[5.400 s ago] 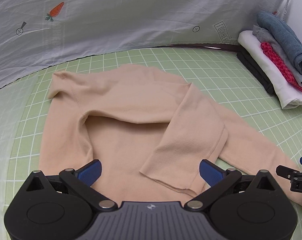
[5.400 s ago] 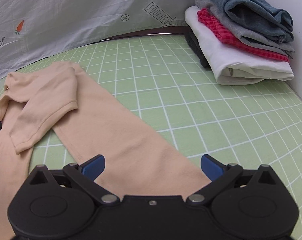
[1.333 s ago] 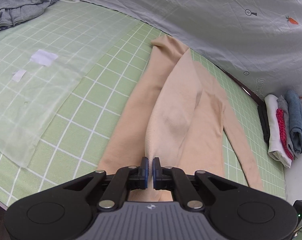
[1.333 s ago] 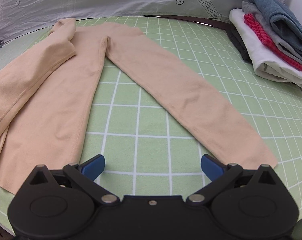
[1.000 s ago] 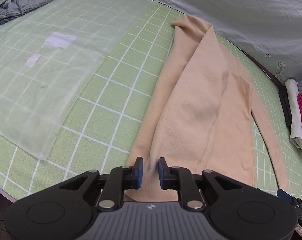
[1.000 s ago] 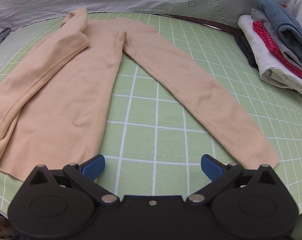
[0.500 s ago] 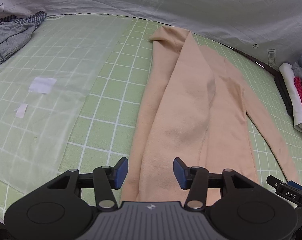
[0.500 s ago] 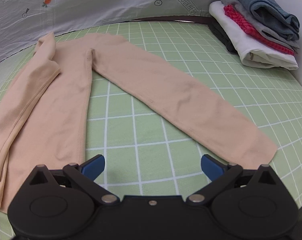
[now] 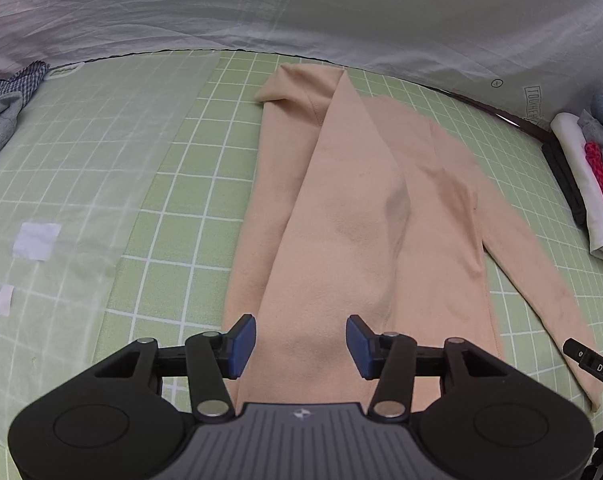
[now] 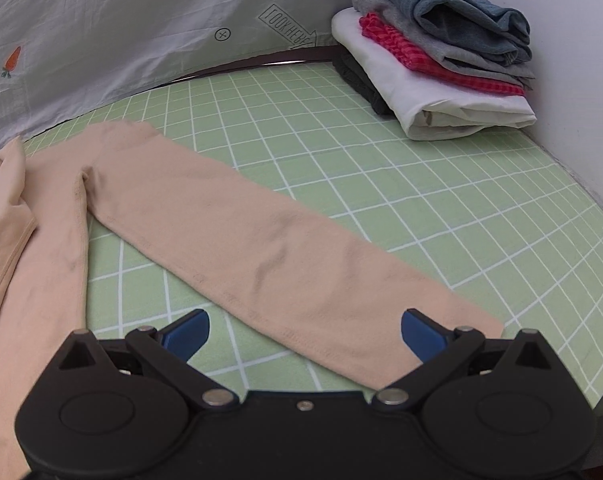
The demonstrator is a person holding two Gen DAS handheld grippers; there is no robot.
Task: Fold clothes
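Since a second ago the left tool [image 9: 301, 340] has let go of the peach top [image 9: 353, 216] and now hovers half open over its folded-in side, nothing between its pads. The top lies flat on the green grid tabletop [image 9: 181, 168]. The right tool [image 10: 304, 330] is wide open and empty above the outstretched sleeve [image 10: 269, 248].

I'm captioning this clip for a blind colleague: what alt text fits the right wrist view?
A peach long-sleeved top lies on a green gridded mat, one sleeve stretched toward the open blue-tipped right tongs, which hold nothing. A stack of folded clothes sits at the mat's far right corner, before a grey carrot-print sheet.
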